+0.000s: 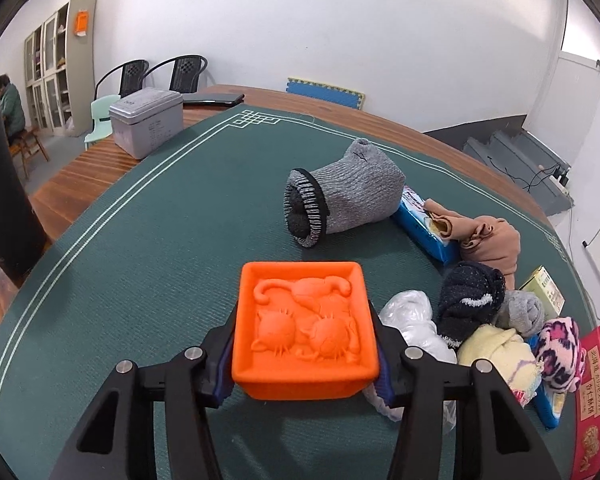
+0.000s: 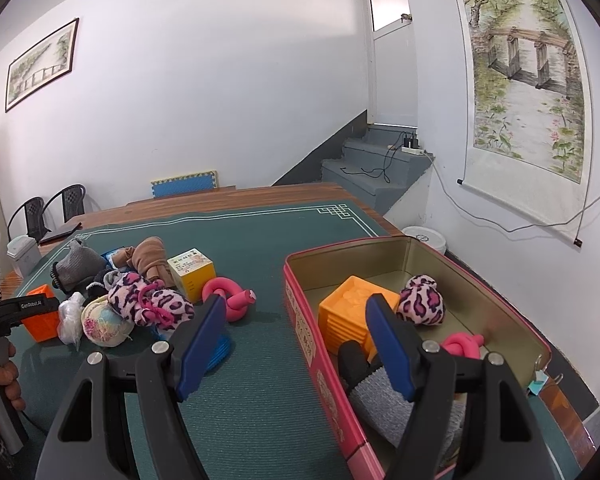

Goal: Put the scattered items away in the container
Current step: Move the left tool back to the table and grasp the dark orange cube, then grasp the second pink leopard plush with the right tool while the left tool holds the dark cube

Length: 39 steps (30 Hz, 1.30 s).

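orange cat mould [image 1: 306,332] sits clamped between the jaws of my left gripper [image 1: 304,364], just over the green mat [image 1: 140,280], so that one's in hand but not yet binned. my right gripper [image 2: 296,344] hangs wide open w/ nothing in it, one finger over the mat, the other over the red tin [image 2: 312,344].

tin holds some already: a yellow-orange block [image 2: 348,308], a pink leopard sock ball [image 2: 422,306], a pink knot [image 2: 462,346], a grey sock [image 2: 380,400] at the near end. still out on the mat: big grey sock [image 1: 348,196], tan bundle [image 1: 488,240], dark sock ball [image 1: 470,300], clear bag [image 1: 412,320], yellow ball [image 1: 496,352], another leopard bundle [image 2: 148,300], yellow box [image 2: 190,272], second pink knot [image 2: 228,296]. so partway, prob under half.

blue packs are mostly buried under the pile, can't count them. tin's near end is hidden by my right finger
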Each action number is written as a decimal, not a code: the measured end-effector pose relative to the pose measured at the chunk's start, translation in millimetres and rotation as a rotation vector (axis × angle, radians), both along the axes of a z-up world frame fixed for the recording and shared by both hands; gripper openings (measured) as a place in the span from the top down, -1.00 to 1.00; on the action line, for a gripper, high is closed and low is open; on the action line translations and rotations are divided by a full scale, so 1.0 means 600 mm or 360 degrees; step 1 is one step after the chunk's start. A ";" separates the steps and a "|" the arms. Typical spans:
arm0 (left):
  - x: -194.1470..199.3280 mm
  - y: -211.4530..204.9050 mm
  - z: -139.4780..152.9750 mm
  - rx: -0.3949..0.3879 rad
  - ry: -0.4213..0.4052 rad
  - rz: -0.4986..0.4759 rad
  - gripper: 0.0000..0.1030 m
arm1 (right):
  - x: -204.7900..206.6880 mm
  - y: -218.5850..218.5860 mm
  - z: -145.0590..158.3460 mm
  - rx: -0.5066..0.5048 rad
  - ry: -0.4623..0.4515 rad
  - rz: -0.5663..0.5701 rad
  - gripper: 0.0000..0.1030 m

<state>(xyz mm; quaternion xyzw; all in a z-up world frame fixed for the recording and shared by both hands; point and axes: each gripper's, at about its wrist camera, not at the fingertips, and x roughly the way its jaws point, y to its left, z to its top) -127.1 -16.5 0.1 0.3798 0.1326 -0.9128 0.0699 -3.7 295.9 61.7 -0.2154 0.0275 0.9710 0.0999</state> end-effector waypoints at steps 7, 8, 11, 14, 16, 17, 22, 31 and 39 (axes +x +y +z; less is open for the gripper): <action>0.041 -0.004 0.015 -0.0059 0.0018 -0.0030 -0.03 | -0.006 0.000 -0.005 -0.0060 -0.0021 0.0067 -0.47; 0.050 -0.005 0.018 -0.0061 0.0026 -0.0041 -0.03 | -0.007 0.000 -0.006 -0.0074 -0.0025 0.0079 -0.47; 0.076 -0.010 0.025 -0.0068 0.0051 -0.0076 -0.03 | -0.007 -0.007 -0.008 -0.0071 -0.0020 0.0118 -0.47; 0.102 -0.015 0.032 -0.0074 0.0076 -0.0110 -0.03 | -0.006 -0.020 -0.010 -0.0049 -0.0014 0.0177 -0.47; 0.119 -0.018 0.037 -0.0079 0.0092 -0.0134 -0.03 | -0.009 -0.033 -0.015 -0.0036 -0.0042 0.0255 -0.47; 0.127 -0.020 0.039 -0.0081 0.0100 -0.0145 -0.03 | -0.011 -0.040 -0.018 -0.0030 -0.0057 0.0296 -0.47; 0.139 -0.022 0.037 -0.0064 0.0114 -0.0174 -0.03 | -0.037 -0.078 -0.026 -0.0053 -0.0203 0.0509 -0.47; 0.144 -0.020 0.034 -0.0038 0.0127 -0.0201 -0.03 | -0.126 -0.151 -0.032 0.0029 -0.0379 0.0631 -0.47; 0.145 -0.010 0.034 -0.0105 0.0139 -0.0215 -0.03 | -0.207 -0.151 -0.061 -0.0124 -0.0439 0.0601 -0.47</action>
